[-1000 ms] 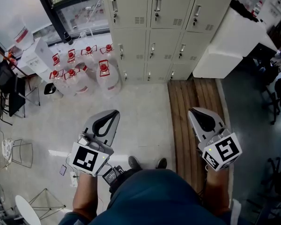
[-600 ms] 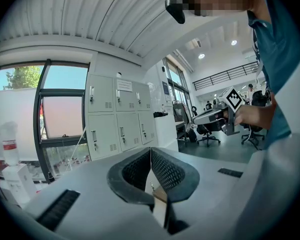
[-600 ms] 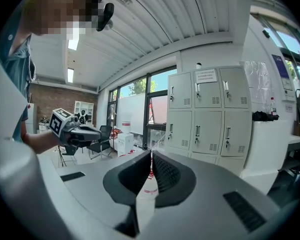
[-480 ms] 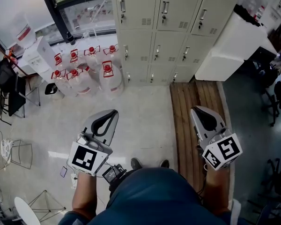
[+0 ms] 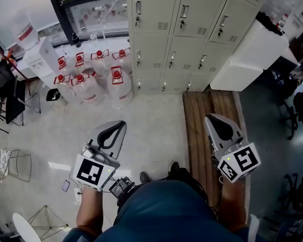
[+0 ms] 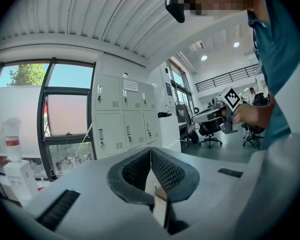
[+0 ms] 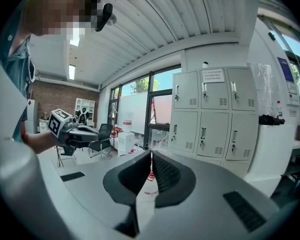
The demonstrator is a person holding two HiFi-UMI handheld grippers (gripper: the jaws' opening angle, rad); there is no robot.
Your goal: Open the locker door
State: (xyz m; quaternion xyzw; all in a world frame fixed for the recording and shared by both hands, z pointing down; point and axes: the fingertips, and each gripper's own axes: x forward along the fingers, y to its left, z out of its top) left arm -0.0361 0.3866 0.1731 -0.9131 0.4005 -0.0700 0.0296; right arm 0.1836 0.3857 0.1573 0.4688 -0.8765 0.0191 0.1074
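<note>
Head view: left gripper point(image 5: 122, 123) and right gripper point(image 5: 208, 119) point at the lockers point(image 5: 182, 39), well apart from them, which I judge an approach posture. All doors are shut and the contents hidden. Red-capped water jugs point(image 5: 113, 79) stand on the floor beside.
Left gripper view: fingers point(image 6: 165, 171) closed, empty.
Right gripper view: closed, empty.

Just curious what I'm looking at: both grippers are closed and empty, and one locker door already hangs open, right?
Not quite. Every locker door in sight is shut, as the head view shows. The left gripper and the right gripper are indeed closed and empty.
</note>
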